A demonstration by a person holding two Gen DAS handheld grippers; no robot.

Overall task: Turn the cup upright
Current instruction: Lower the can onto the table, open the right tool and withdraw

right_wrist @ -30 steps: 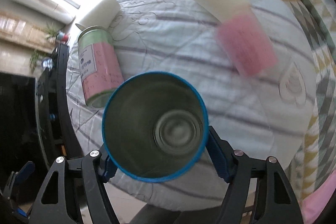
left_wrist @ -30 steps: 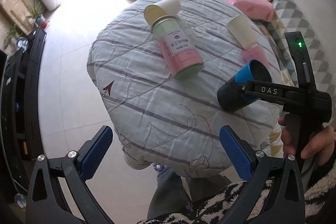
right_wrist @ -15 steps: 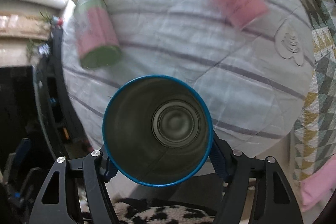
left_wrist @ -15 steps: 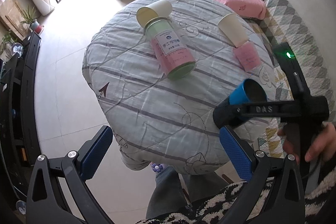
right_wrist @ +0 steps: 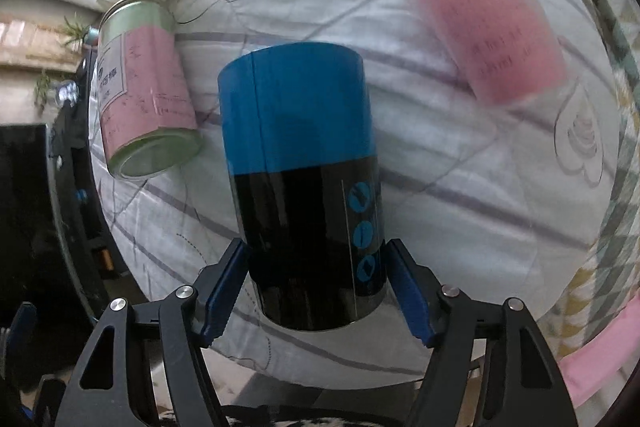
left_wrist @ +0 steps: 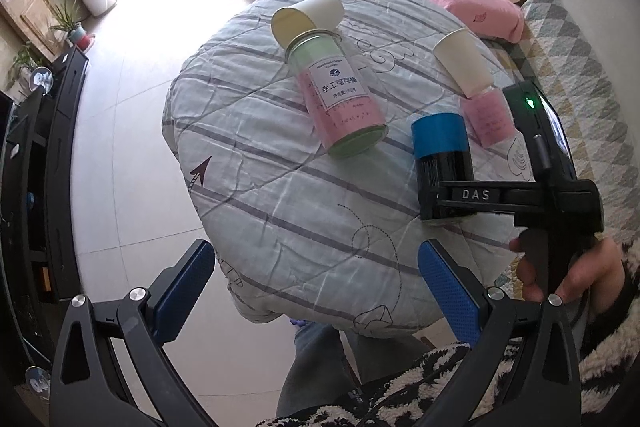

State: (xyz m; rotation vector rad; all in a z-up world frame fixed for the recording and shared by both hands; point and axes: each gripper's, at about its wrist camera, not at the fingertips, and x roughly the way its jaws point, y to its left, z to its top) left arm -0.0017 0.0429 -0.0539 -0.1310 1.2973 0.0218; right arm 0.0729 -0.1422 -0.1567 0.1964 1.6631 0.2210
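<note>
The blue and black cup point(right_wrist: 304, 179) is held upright between my right gripper's fingers point(right_wrist: 316, 291), which are shut on its black lower part, at or just above the round quilted table point(right_wrist: 440, 155). In the left wrist view the cup point(left_wrist: 440, 147) stands near the table's right edge with the right gripper point(left_wrist: 472, 195) clamped on it. My left gripper point(left_wrist: 316, 287) is open and empty, hovering off the table's near edge.
A pink and green can point(left_wrist: 340, 99) lies on its side mid-table, with a white paper cup point(left_wrist: 306, 17) behind it. A white cup nested on a pink cup point(left_wrist: 476, 87) lies at the right. A pink cushion point(left_wrist: 476, 11) and patterned rug lie beyond.
The right gripper has turned the cup from lying with its mouth toward the camera to standing upright, and lowered it onto the table. The left gripper has stayed open.
</note>
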